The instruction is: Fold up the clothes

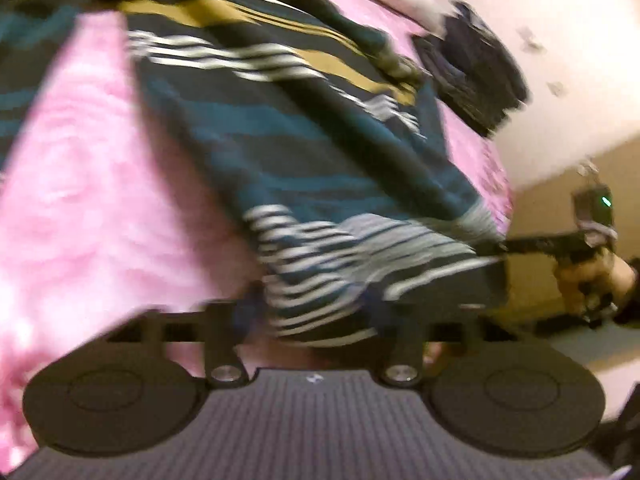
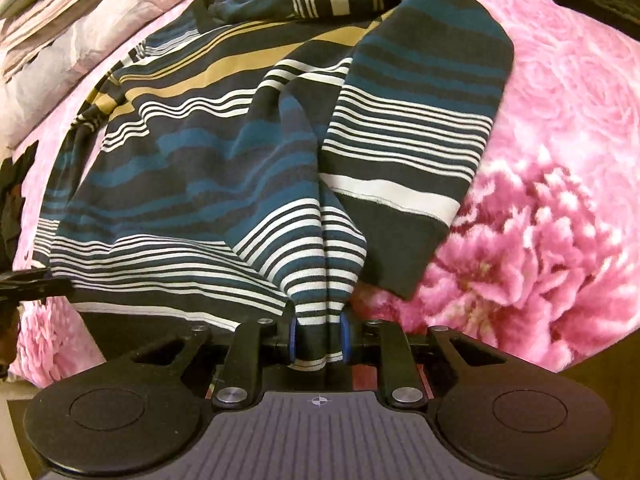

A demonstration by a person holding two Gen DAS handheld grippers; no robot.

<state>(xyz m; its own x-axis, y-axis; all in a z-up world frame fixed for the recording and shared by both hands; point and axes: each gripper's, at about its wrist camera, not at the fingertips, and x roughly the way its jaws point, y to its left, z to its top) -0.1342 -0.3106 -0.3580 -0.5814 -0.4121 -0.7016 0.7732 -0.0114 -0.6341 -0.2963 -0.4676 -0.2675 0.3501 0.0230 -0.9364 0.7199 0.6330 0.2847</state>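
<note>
1. Pink floral fabric, a blanket [image 2: 560, 128] with big printed flowers, covered the bed, and the striped sweater [image 2: 208, 160] lay spread on it.
2. Its stripes were dark, teal, white and tan, and one sleeve [image 2: 416, 128] was folded over the body, with its dark cuff resting on the blanket.
3. The right gripper [image 2: 319, 340] pointed steeply down at the near edge of the sweater. Its blue pads [image 2: 345, 338] stood close together and pressed a gathered fold of the hem between them, so the cloth rose from the jaws like a small tent.
4. In the left wrist view the picture was blurred. The left gripper [image 1: 316, 308] had a bunch of the white-striped hem between its fingers, and the cloth filled the gap. The jaws were narrow and appeared to clamp the hem, but the pads themselves were hard to see.
5. At the right side of the left wrist view, the person's hand [image 1: 592, 280] held the other gripper beside the bed edge, with a small green light above it.
6. A dark folded garment [image 1: 476, 68] lay further away on the blanket, well apart from the sweater.
7. Pale grey bedding [image 2: 60, 20] lay bunched at the far left of the right wrist view.
</note>
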